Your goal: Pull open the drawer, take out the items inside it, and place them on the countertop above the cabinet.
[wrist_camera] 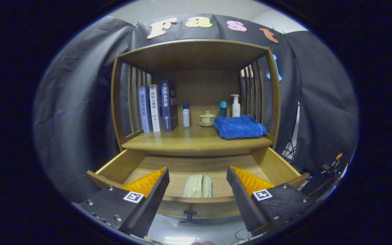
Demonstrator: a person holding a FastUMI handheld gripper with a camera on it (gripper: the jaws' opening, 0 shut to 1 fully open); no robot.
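The wooden cabinet's drawer (114, 168) is pulled open below the countertop (196, 141). Inside it, near the front wall, lies a pale green folded item in a clear wrapper (198, 186). My gripper (197, 169) hovers above the drawer's front, open, with nothing between its fingers; the pale item lies between them and lower down. The drawer's small dark knob (189, 215) shows on the front panel beneath the fingers.
On the countertop stand three books (157, 107) at the left, a small white bottle (185, 115), a lidded ceramic cup (207, 119), a teal bottle (223, 109), a pump bottle (235, 106) and a folded blue towel (239, 127). Slatted sides and a top shelf enclose it.
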